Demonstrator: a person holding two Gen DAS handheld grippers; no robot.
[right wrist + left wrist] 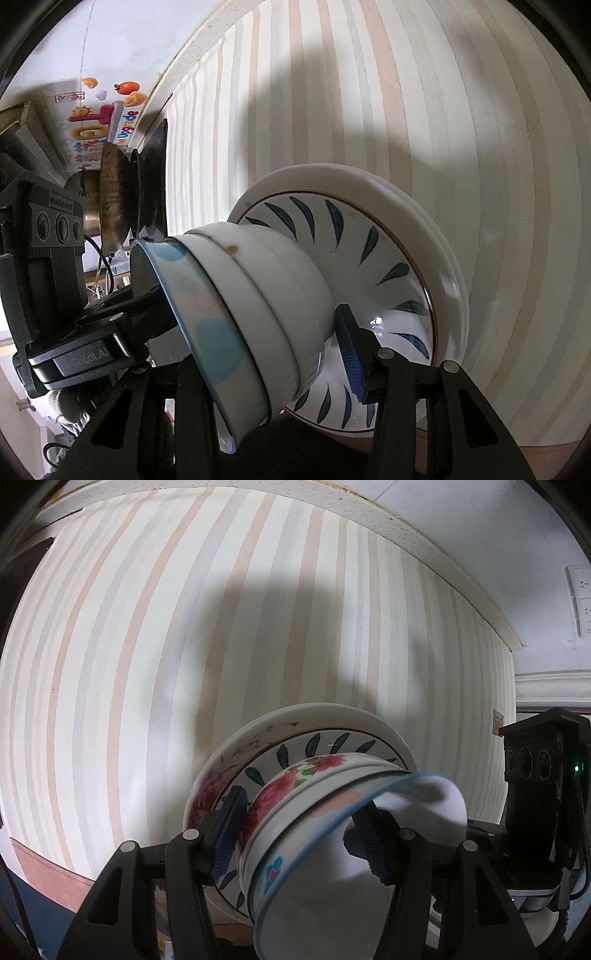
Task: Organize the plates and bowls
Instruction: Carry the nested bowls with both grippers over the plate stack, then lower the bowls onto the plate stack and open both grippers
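Left tool astride stacked bowls.

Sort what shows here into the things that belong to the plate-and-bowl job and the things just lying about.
Job:
white plate with red flowers
white plate with dark blue leaf strokes
white bowl with red flowers
blue-rimmed white bowl
left gripper
right gripper

Lying about:
striped tablecloth
brown frying pan
wall sockets

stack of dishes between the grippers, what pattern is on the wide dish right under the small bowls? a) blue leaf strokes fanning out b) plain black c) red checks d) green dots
a: in the right wrist view the wide dish shows dark blue leaf strokes radiating around its wall, right behind the small bowls, and the left wrist view shows the same strokes.
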